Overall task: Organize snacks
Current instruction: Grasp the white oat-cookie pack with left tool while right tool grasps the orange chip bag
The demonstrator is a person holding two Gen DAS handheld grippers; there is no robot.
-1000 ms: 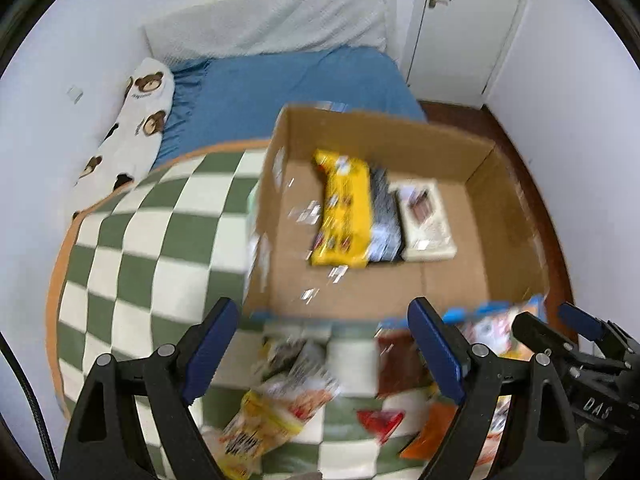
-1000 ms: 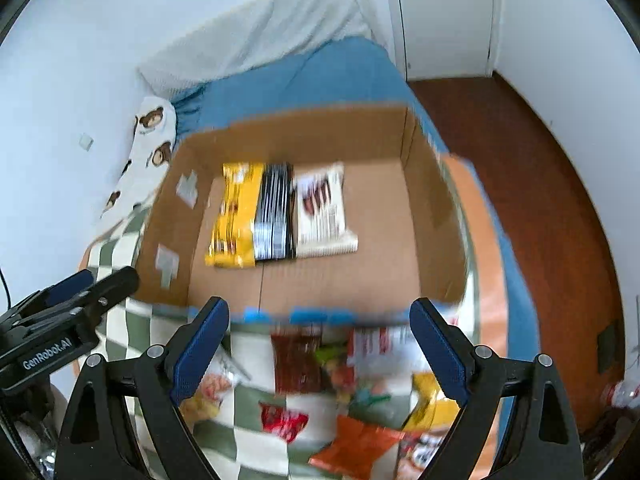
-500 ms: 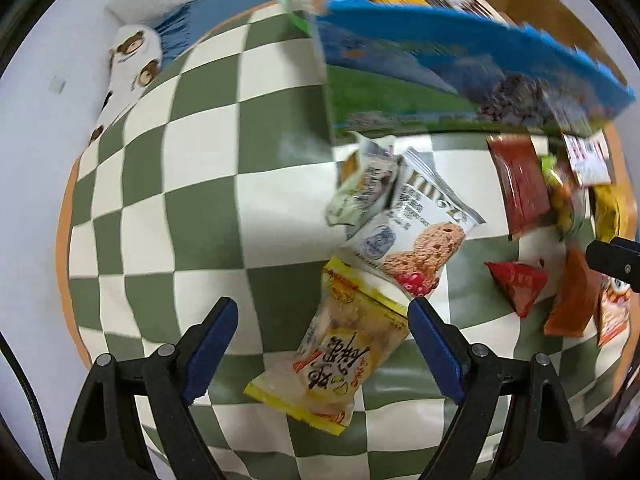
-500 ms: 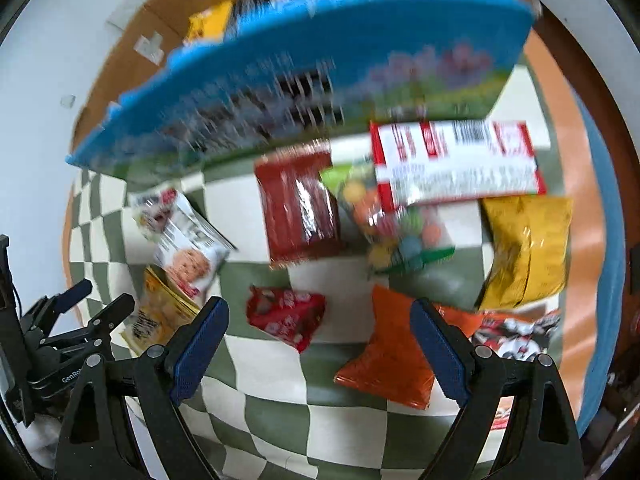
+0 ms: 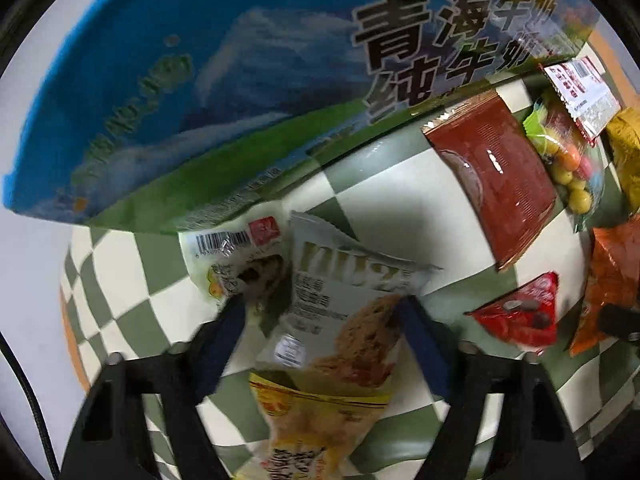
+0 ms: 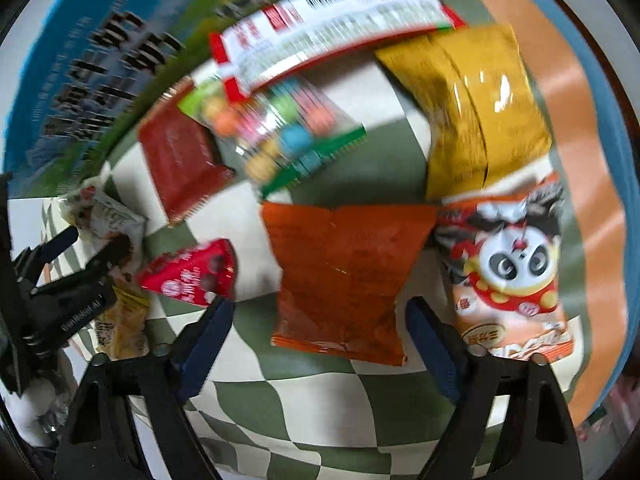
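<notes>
Snack packets lie on a green-and-white checked cloth (image 5: 384,216) in front of a blue-and-green printed carton (image 5: 208,80). My left gripper (image 5: 320,316) is open, low over a grey-white cookie packet (image 5: 344,304), one finger on each side of it; a yellow packet (image 5: 316,420) lies beneath. My right gripper (image 6: 320,320) is open, its fingers either side of the near end of an orange packet (image 6: 344,276). A small red packet (image 6: 192,272) lies by its left finger, a panda packet (image 6: 512,272) by its right.
A dark red packet (image 6: 180,160), a bag of coloured candies (image 6: 280,128), a red-and-white packet (image 6: 328,28) and a mustard packet (image 6: 476,108) lie near the carton. The cloth's orange edge (image 6: 588,160) runs on the right. The left gripper (image 6: 80,256) shows in the right wrist view.
Both grippers have dropped from above the carton down close to the cloth. The left now straddles the cookie packet, the right the orange packet. Both stay open.
</notes>
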